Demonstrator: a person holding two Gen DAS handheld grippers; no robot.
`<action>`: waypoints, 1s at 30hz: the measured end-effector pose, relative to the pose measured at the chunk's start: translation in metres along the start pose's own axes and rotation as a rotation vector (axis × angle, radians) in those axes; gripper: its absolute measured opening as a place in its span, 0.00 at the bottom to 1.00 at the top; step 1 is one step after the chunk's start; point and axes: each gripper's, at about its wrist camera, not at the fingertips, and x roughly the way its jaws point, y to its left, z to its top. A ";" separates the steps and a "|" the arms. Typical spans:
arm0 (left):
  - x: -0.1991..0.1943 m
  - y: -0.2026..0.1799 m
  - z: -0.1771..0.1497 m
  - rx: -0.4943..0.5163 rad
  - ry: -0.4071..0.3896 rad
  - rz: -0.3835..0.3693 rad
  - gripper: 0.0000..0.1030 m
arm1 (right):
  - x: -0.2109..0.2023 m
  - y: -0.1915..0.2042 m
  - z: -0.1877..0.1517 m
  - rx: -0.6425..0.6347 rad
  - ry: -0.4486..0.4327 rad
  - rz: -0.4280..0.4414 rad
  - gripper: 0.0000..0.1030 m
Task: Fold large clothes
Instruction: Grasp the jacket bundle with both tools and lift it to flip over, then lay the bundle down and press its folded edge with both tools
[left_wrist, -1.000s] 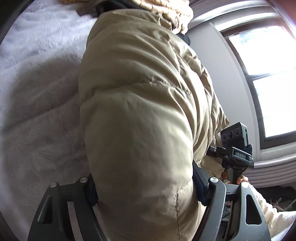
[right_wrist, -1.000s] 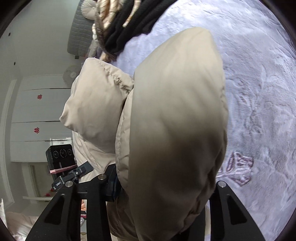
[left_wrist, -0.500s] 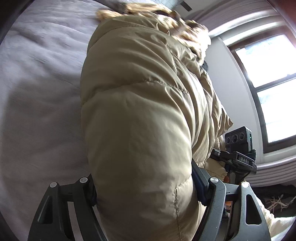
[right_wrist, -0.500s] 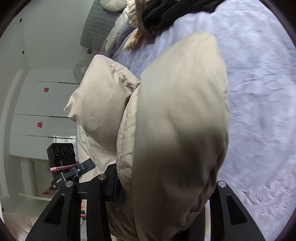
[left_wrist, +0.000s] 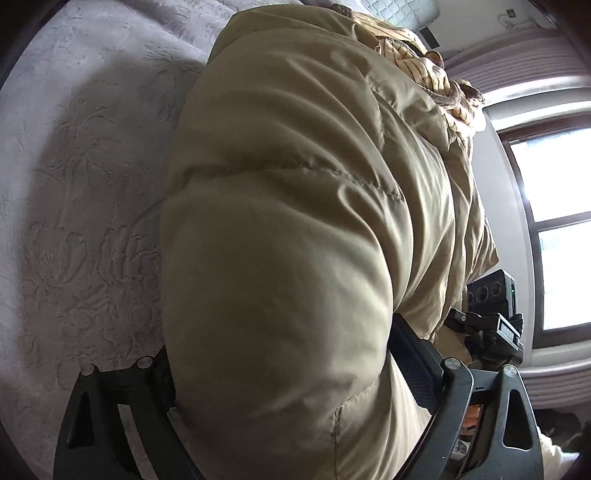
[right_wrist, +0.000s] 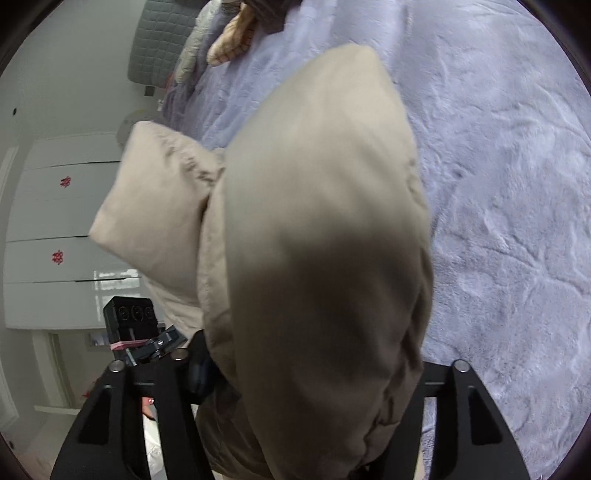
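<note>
Over the bedspread (right_wrist: 517, 184), jaws newly wider around jacket (left_wrist: 295, 221).

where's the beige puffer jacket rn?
Beige puffer jacket fills both wrist views, bunched between the fingers of the left gripper and the right gripper, above the grey bedspread.

Your left gripper (left_wrist: 280, 391) and right gripper (right_wrist: 306, 373) have both just been opening, with the jacket (left_wrist: 295, 221) between the jaws of each. You've carried the jacket across the bed (right_wrist: 509, 184); the pillow end with the striped garment (left_wrist: 424, 70) now shows beyond it.
</note>
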 end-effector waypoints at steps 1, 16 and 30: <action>-0.001 -0.002 -0.001 0.001 -0.002 0.010 0.92 | -0.005 -0.001 -0.004 0.002 -0.004 -0.016 0.72; -0.089 -0.085 0.032 0.262 -0.237 0.275 0.47 | -0.117 0.080 -0.071 -0.157 -0.130 -0.163 0.16; 0.052 -0.152 0.069 0.365 -0.119 0.467 0.47 | -0.040 0.052 -0.091 -0.296 -0.058 -0.543 0.01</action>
